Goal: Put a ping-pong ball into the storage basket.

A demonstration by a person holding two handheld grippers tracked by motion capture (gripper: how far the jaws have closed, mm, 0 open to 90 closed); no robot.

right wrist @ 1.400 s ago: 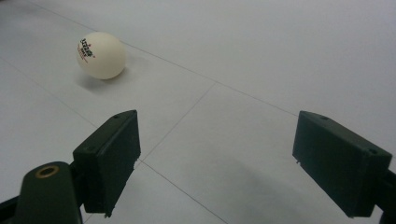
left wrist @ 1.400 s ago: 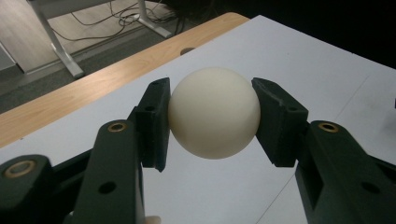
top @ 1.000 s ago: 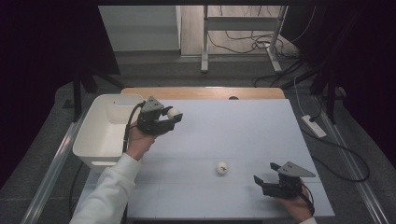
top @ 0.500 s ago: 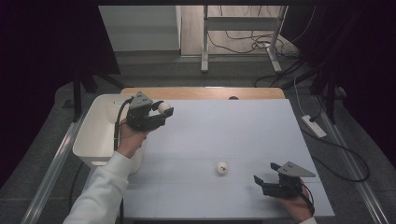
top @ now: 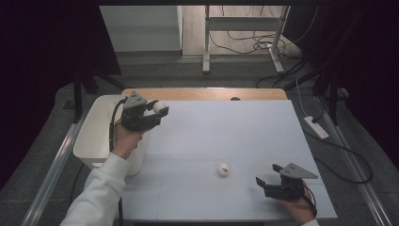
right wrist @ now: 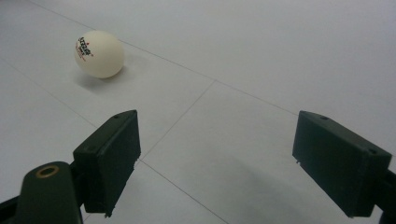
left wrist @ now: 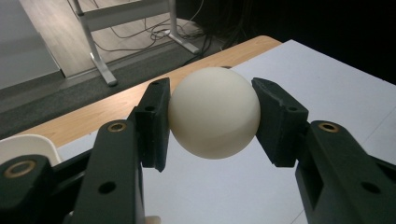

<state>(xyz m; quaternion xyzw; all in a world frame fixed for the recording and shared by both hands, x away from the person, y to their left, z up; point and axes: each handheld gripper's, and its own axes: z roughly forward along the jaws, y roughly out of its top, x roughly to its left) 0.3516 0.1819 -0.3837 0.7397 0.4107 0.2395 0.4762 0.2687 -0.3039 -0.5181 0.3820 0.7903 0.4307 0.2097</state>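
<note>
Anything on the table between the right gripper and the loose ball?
Nothing: bare white table separates the right gripper from the ball, as the right gripper view shows.

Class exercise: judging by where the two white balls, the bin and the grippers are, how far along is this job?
Done: nothing confirmed; the white bin's contents are hidden. In hand: the left gripper clamps one white ball, beside the bin's rim. Left: drop it in, then fetch the second ball lying on the table ahead of the open right gripper.

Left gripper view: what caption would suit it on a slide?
Black jaws of the left gripper clamp a white ball above the pale table.
</note>
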